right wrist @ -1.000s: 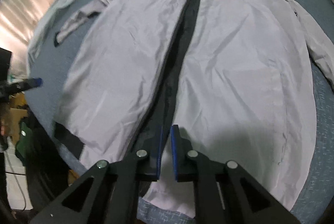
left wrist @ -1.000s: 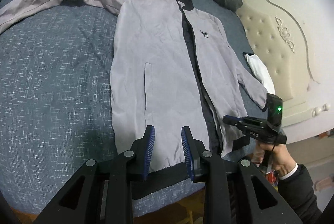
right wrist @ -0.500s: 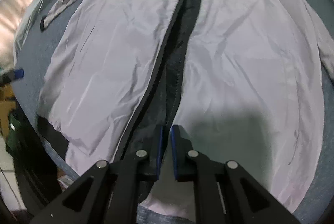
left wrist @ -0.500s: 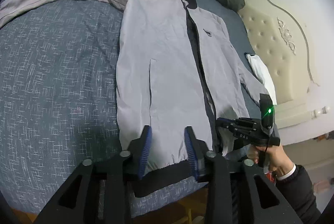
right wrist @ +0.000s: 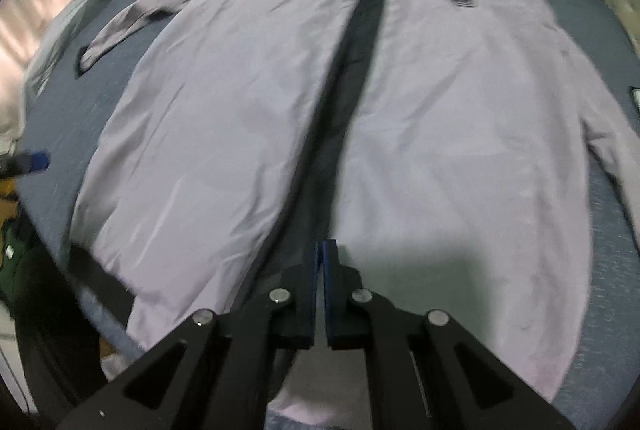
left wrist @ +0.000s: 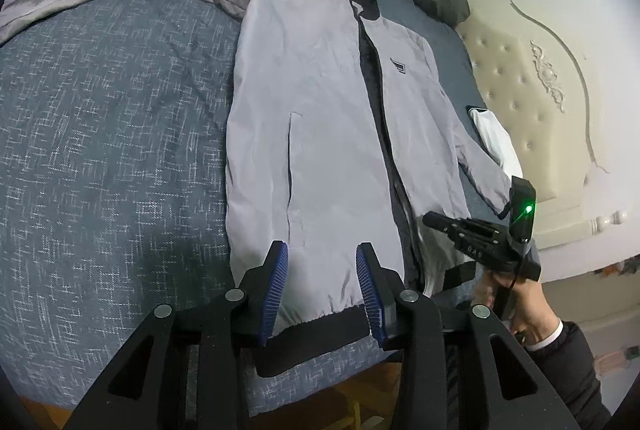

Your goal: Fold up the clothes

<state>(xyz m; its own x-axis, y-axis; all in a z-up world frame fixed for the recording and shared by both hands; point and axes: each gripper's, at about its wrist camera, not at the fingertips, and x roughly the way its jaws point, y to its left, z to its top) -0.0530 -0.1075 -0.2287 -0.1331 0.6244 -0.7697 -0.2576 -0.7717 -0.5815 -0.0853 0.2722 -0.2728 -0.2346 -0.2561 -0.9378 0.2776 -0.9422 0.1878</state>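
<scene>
Slippage threatens: right gripper (right wrist: 322, 262), pads pinched together at the jacket (left wrist: 320, 133) zipper edge near its hem, may drag thin fabric askew; left gripper (left wrist: 322, 282) gapes above the hem.

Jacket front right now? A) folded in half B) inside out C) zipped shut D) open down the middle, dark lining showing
D: the grey jacket lies flat on the bed with a dark strip of lining between its two front panels.
</scene>
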